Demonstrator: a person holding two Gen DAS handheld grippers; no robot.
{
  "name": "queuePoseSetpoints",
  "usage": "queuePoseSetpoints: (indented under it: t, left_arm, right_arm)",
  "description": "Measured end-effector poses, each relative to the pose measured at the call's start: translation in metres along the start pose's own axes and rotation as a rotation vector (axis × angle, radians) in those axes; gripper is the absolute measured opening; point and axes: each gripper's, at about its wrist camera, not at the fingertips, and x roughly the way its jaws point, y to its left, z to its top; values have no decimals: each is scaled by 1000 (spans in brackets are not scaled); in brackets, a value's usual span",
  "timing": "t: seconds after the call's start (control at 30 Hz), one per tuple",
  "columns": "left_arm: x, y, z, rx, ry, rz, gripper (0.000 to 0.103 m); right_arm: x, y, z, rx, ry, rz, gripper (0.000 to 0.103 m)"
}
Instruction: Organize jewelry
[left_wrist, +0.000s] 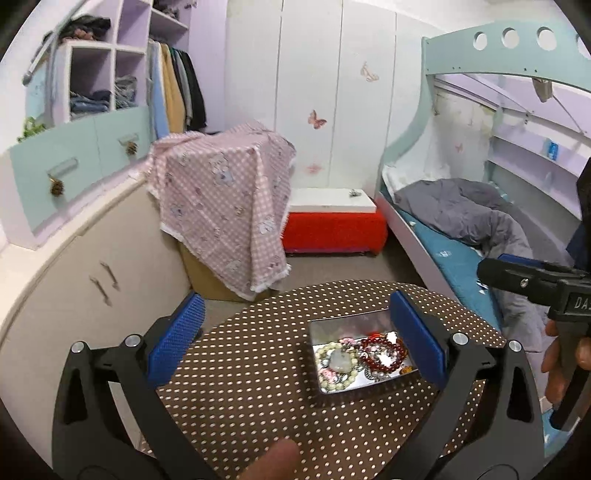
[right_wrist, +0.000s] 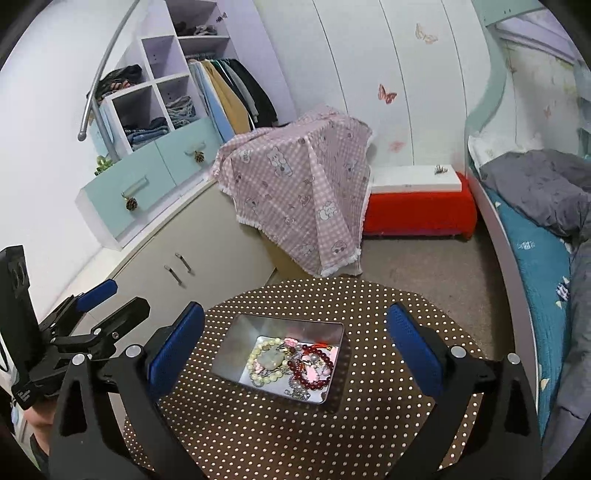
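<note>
A shiny metal tin (left_wrist: 325, 387) (right_wrist: 236, 332) stands on a round brown polka-dot table (left_wrist: 251, 369) (right_wrist: 369, 406). It holds a pearl bracelet (left_wrist: 338, 363) (right_wrist: 267, 363), a dark red bead bracelet (left_wrist: 384, 354) (right_wrist: 314, 373) and other tangled jewelry. My left gripper (left_wrist: 295, 339) is open and empty above the table, the tin near its right finger. My right gripper (right_wrist: 295, 347) is open and empty, with the tin between its fingers below. Each gripper shows at the edge of the other's view (left_wrist: 532, 284) (right_wrist: 99, 306).
A box draped in pink checked cloth (left_wrist: 225, 199) (right_wrist: 299, 195) stands behind the table. A red bench (left_wrist: 332, 229) (right_wrist: 417, 210) is by the wardrobe. A bed with a grey duvet (left_wrist: 465, 210) (right_wrist: 535, 184) is on the right, a beige cabinet (left_wrist: 92, 266) (right_wrist: 192, 243) on the left.
</note>
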Motion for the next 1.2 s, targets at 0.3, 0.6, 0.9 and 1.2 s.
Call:
queuePoseSetpoints:
  t: [0.3, 0.6, 0.9, 1.2]
  left_arm:
    - [-67, -7, -4, -3, -84, 56, 97]
    - [-146, -18, -21, -14, -188, 122, 97]
    - [-206, -34, -57, 7, -262, 153, 97]
    - [-247, -45, -82, 25, -319, 173, 97]
  right_arm:
    - [-67, 43, -14, -73, -126, -61, 95]
    - [-130, 75, -56, -119, -239, -155, 95]
    - [-176, 85, -107, -112, -300, -209, 95]
    - [-207, 99, -141, -118, -354, -234, 95]
